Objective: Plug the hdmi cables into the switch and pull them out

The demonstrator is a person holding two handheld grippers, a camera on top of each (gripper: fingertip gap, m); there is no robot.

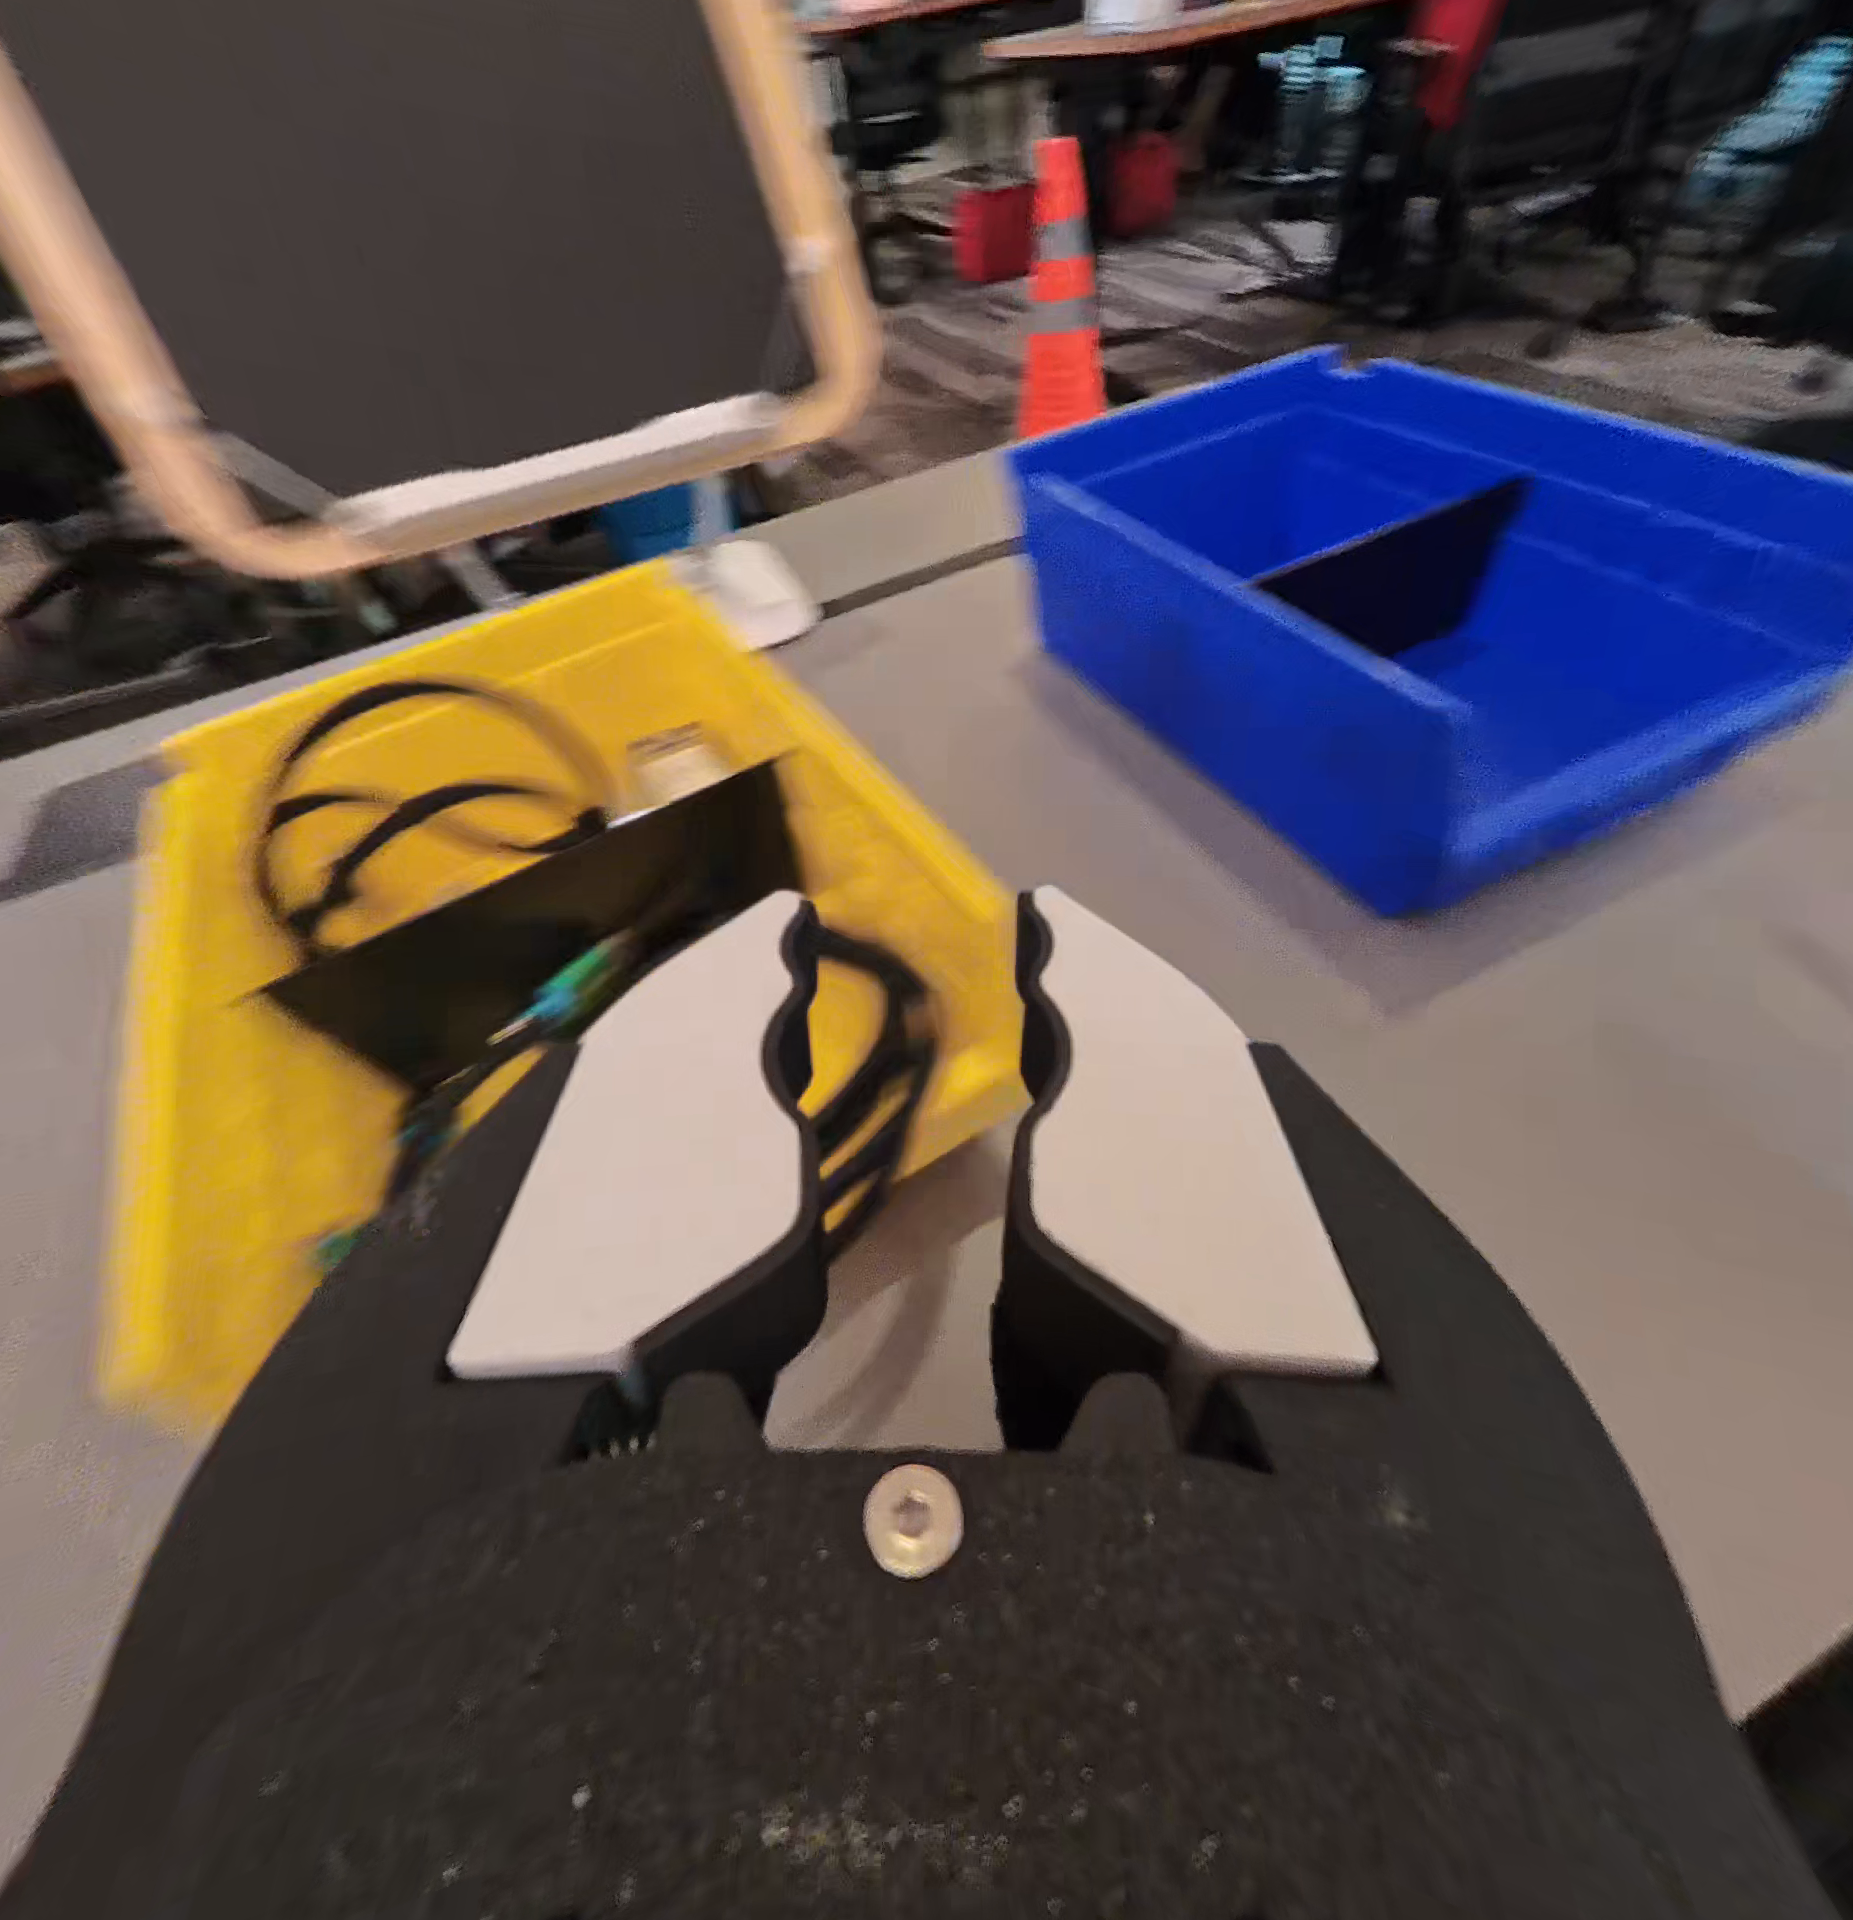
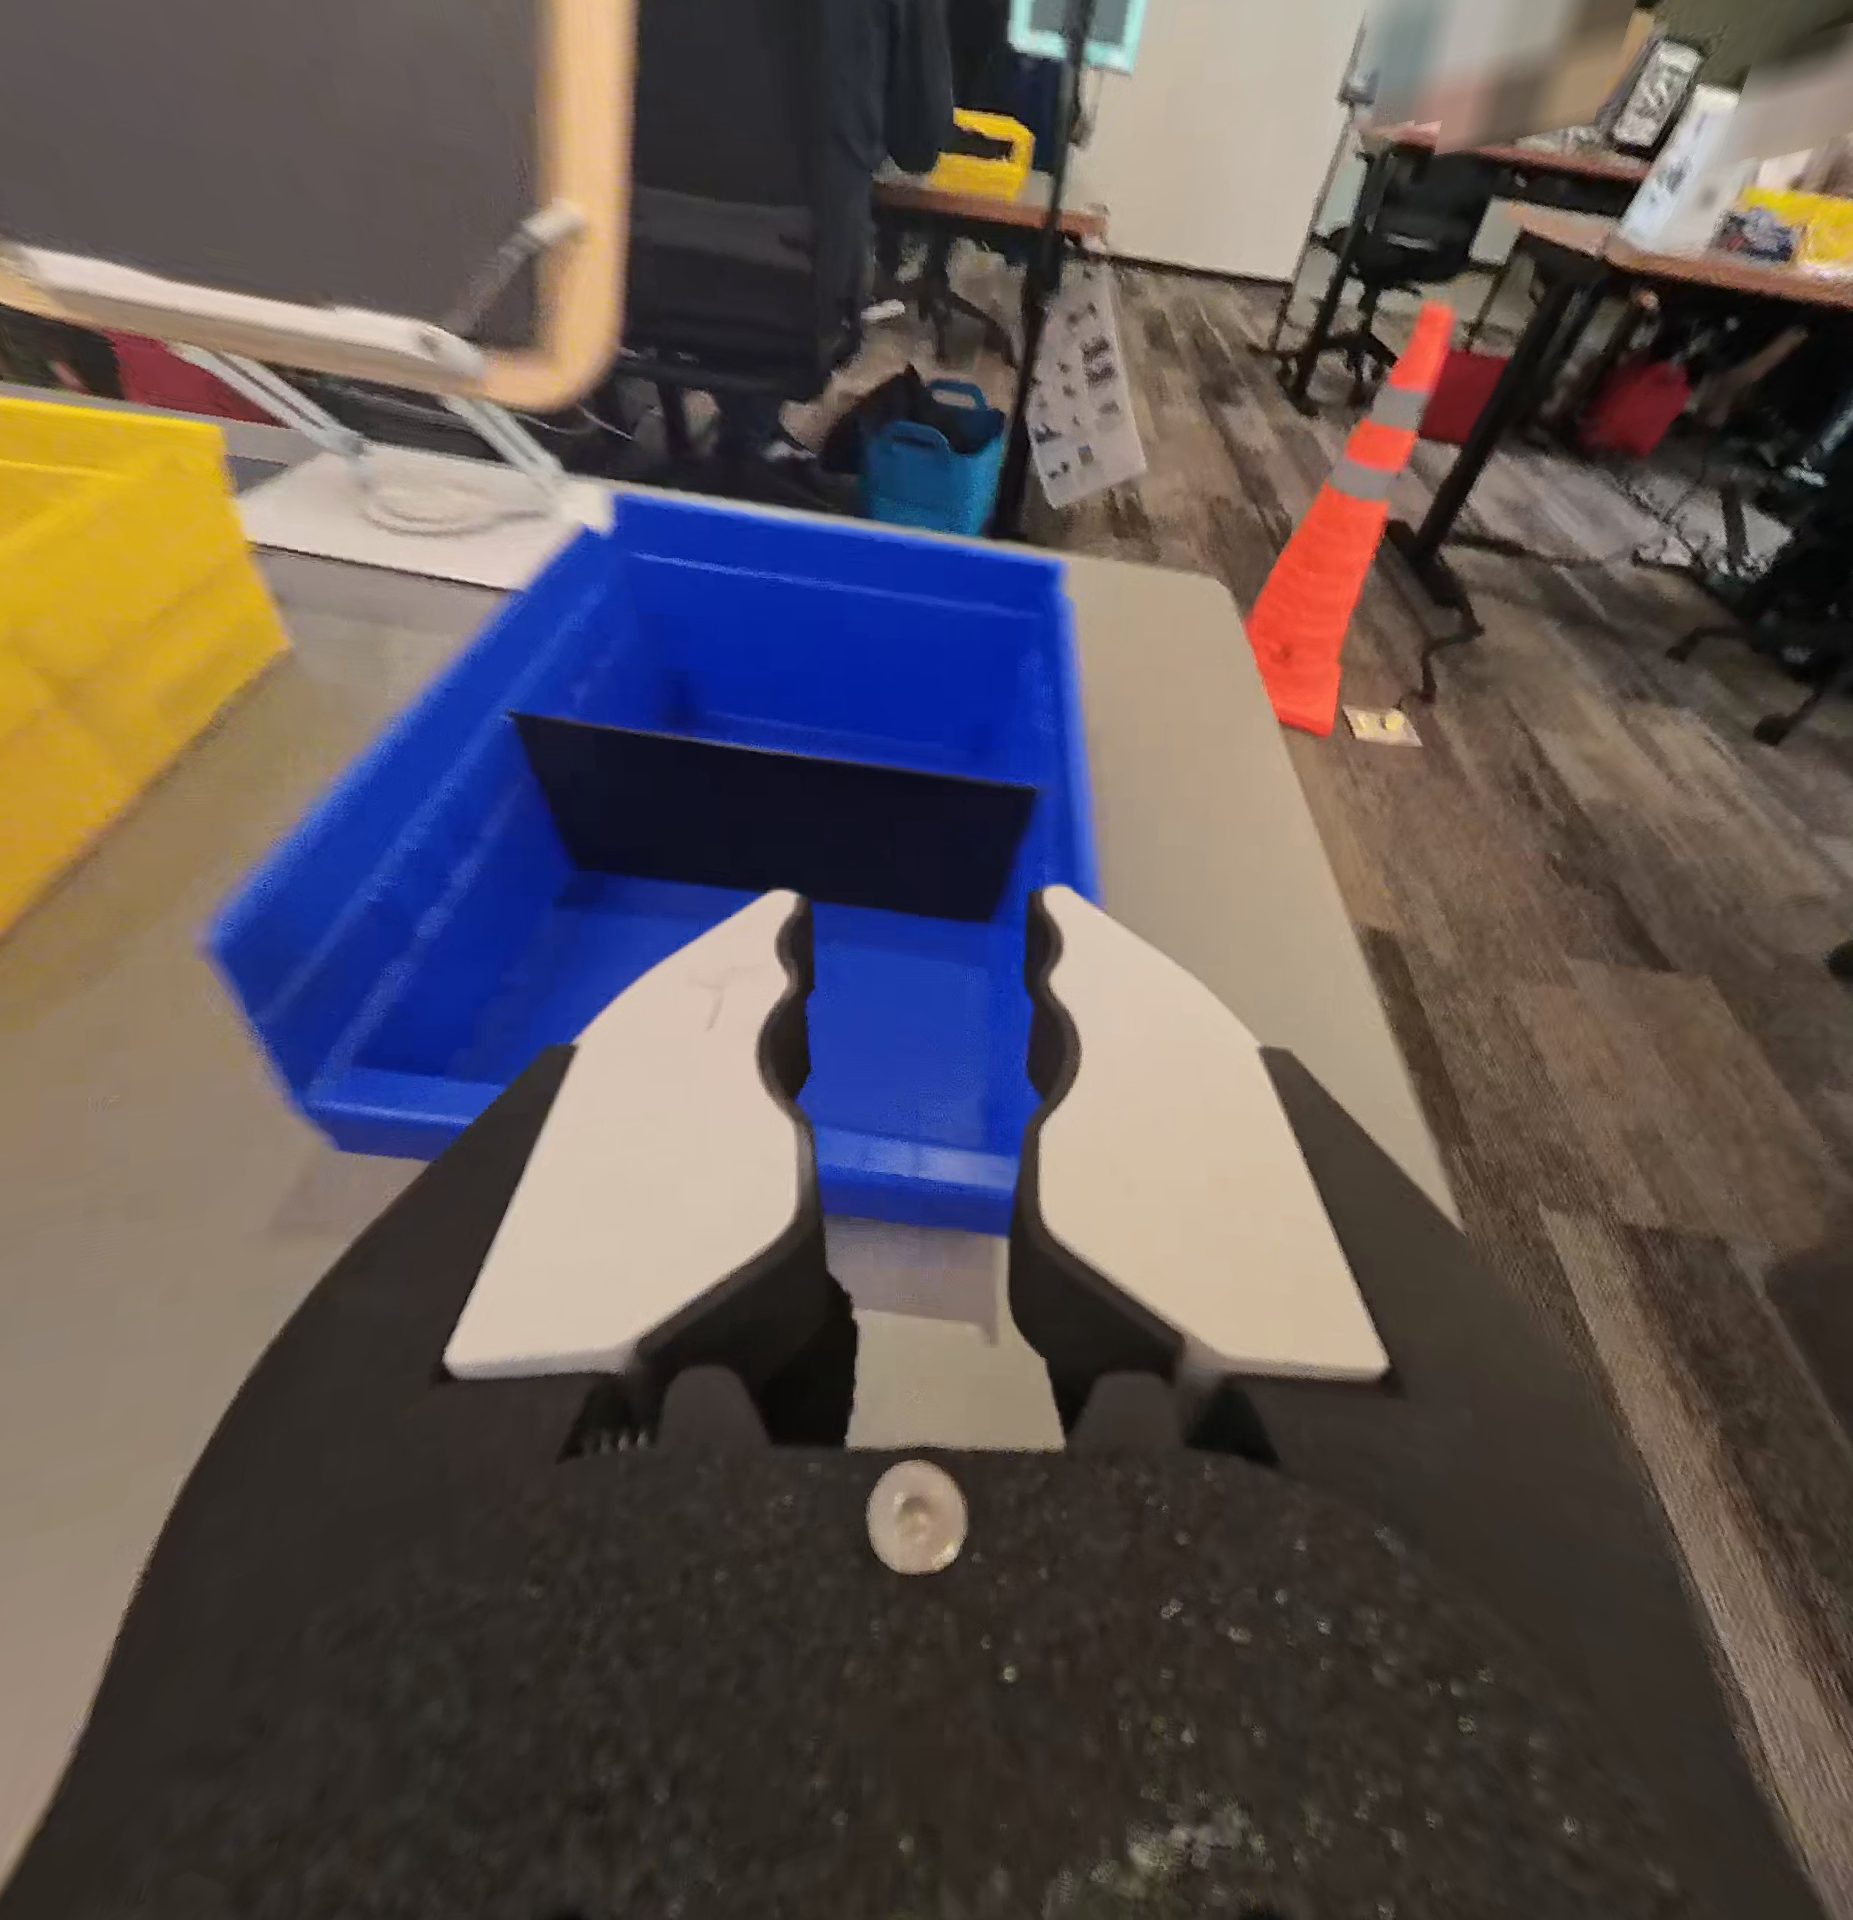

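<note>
Left wrist view is showing the left gripper (image 1: 911,914) hanging over the near corner of a yellow bin (image 1: 901,862) on the grey table (image 1: 1524,1195), its fingers standing apart with nothing between them. A black divider (image 1: 548,935) is crossing the bin; black cables (image 1: 382,821) are lying coiled on both sides of it, blurred, plug ends hard to tell. In the right wrist view the right gripper (image 2: 917,914) is hovering, fingers likewise apart and bare, above a blue bin (image 2: 434,831). An orange cone (image 2: 1337,540) is standing on the floor.
</note>
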